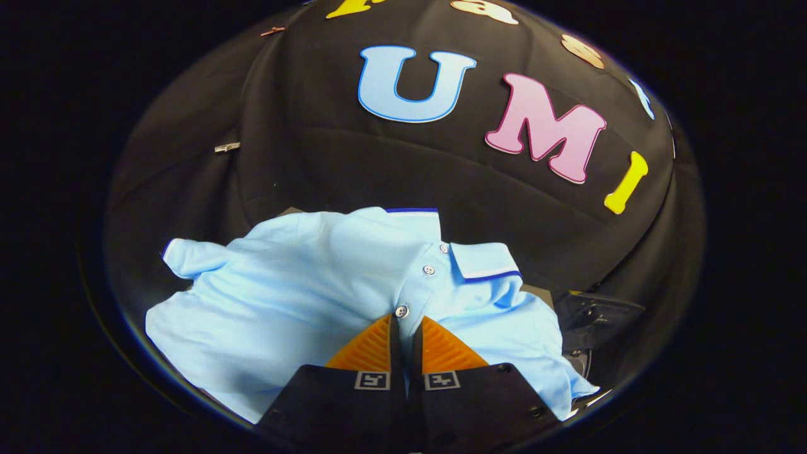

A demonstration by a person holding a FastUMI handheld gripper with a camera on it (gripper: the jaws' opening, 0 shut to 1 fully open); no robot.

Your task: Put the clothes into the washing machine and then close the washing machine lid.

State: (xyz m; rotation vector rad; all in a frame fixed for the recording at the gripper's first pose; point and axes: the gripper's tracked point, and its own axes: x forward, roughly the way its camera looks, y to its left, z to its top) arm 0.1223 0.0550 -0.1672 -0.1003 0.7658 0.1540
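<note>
Black cloth wall (328, 157) hangs creased across the upper frame; two small clips (227, 147) at upper left; lighting dim.

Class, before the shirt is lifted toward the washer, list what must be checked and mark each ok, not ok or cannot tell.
1. Tongs closed: ok, the fingers stand almost together.
2. Cloth pinched between them: cannot tell; the tips sit at the shirt placket by the lowest button, but the gap hides any fold.
3. Shirt in one piece ahead of the tongs: ok, spread out, collar beyond the tips.
4. Sleeve free: ok, lying loose.
5. Washer lid open: cannot tell.
</note>
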